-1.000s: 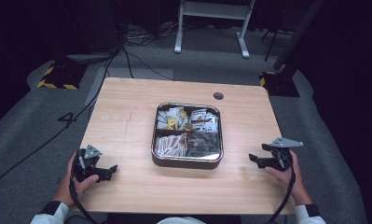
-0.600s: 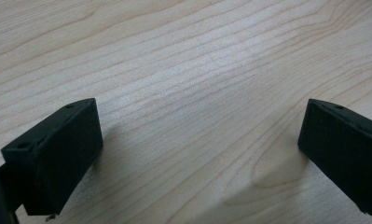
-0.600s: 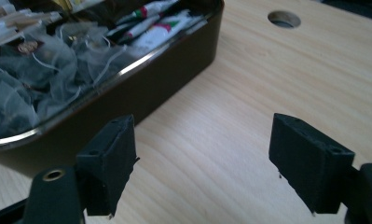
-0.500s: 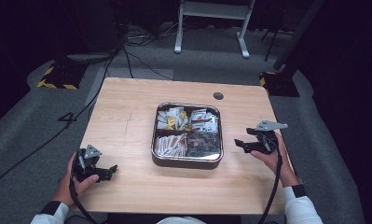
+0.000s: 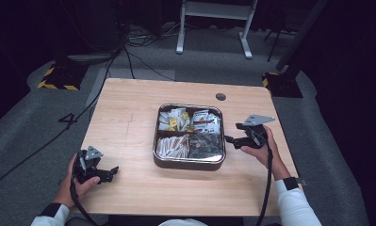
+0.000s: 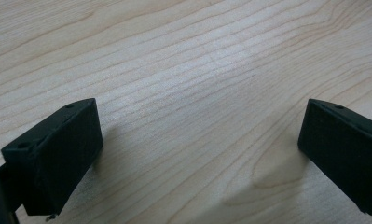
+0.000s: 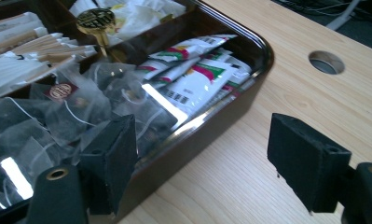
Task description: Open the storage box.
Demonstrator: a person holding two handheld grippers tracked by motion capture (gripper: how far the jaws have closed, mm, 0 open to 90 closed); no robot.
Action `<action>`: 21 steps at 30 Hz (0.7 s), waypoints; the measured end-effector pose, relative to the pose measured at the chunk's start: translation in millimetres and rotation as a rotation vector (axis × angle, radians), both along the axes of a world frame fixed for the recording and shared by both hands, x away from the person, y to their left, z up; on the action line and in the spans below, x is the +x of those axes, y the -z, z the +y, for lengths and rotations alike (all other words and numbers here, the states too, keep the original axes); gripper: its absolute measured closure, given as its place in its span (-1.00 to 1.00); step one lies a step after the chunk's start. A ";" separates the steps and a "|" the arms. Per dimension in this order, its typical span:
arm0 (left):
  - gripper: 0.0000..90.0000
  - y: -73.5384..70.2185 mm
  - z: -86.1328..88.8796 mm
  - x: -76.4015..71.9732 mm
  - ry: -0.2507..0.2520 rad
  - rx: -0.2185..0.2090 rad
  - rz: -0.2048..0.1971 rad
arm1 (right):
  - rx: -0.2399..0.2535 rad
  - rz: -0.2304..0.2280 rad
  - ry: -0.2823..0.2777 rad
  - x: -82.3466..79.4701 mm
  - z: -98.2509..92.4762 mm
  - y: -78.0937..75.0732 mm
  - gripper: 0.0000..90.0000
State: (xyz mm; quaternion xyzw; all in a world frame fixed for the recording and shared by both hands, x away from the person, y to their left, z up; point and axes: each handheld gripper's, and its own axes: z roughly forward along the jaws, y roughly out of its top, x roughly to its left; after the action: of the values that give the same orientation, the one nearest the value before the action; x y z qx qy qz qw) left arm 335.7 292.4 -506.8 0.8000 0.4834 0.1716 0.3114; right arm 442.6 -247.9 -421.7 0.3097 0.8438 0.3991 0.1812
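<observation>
My right claw (image 5: 229, 139) hangs released, holding nothing, just beside the tray's (image 5: 188, 162) right wall. The tray sits mid-counter (image 5: 129, 122), full of tea bags (image 7: 81, 112) and packets (image 7: 193, 84). My left claw (image 5: 114, 170) rests released, well apart from the tray.

The pale wooden desk (image 5: 129, 117) has a fine light-brown grain. On it sits a square dark metal tray (image 5: 188, 163) with a shiny silver rim, holding white sachets with red and green print (image 7: 193, 79), translucent grey tea bags with a red-and-gold label (image 7: 62, 107) and cream paper sticks (image 7: 30, 51). Both hand-held grippers, left (image 5: 111, 172) and right (image 5: 229, 139), are matt black; the floor (image 5: 30, 136) is grey carpet
</observation>
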 end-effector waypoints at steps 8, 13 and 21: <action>-1.00 0.0 0.1 0.0 0.001 0.000 0.000 | -0.009 0.005 -0.044 6.0 21.2 -1.3 -0.45; -1.00 0.0 0.1 0.0 0.001 0.000 0.000 | -0.013 0.010 -0.060 9.4 30.8 -1.0 -0.43; -1.00 0.0 0.1 0.0 0.001 0.000 0.000 | -0.025 0.012 -0.089 14.2 54.4 -1.1 -0.42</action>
State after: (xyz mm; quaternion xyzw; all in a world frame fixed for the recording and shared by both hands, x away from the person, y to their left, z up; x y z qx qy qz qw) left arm 335.7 292.6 -506.8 0.8002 0.4828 0.1715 0.3117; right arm 456.7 -193.5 -420.6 0.2717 0.8628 0.3942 0.1622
